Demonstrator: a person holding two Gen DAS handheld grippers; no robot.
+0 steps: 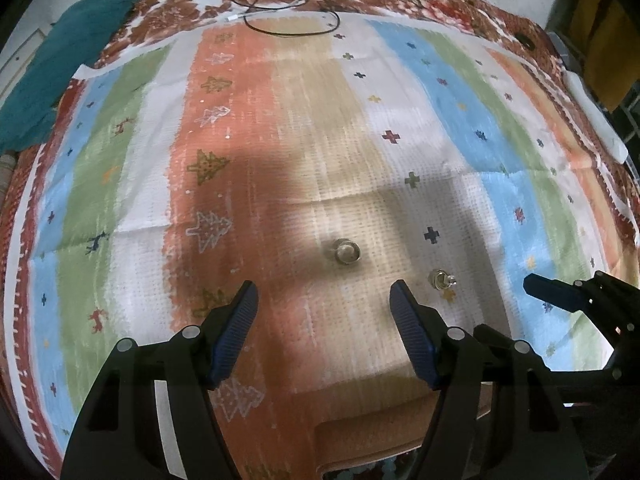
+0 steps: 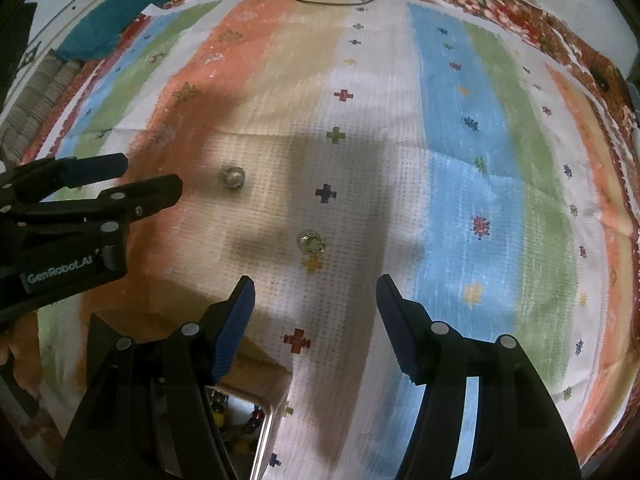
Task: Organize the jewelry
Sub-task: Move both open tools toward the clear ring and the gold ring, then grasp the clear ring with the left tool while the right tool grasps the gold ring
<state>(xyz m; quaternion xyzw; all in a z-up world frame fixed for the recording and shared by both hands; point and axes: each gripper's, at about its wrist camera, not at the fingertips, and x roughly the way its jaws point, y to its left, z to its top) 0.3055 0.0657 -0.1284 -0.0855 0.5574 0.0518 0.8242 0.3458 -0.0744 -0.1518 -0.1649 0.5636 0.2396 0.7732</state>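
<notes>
We hover both sets of tongs gaping and empty, the left tongs [image 1: 324,304] just short of the first ring [image 1: 346,251] and the right tongs [image 2: 316,300] short of the second ring [image 2: 311,241], so next each must straddle its ring and pinch.

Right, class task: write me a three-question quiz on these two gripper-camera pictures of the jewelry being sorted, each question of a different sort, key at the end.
1. True or false: the left gripper is clamped on a ring.
2. How many small metal jewelry pieces lie loose on the striped cloth?
3. Multiple choice: the ring nearest the right gripper lies
A. between its fingertips
B. on the cloth just ahead of them
C. inside the box

Key
1. False: both grippers are open and empty.
2. Two: that ring and another ring.
3. B
</notes>
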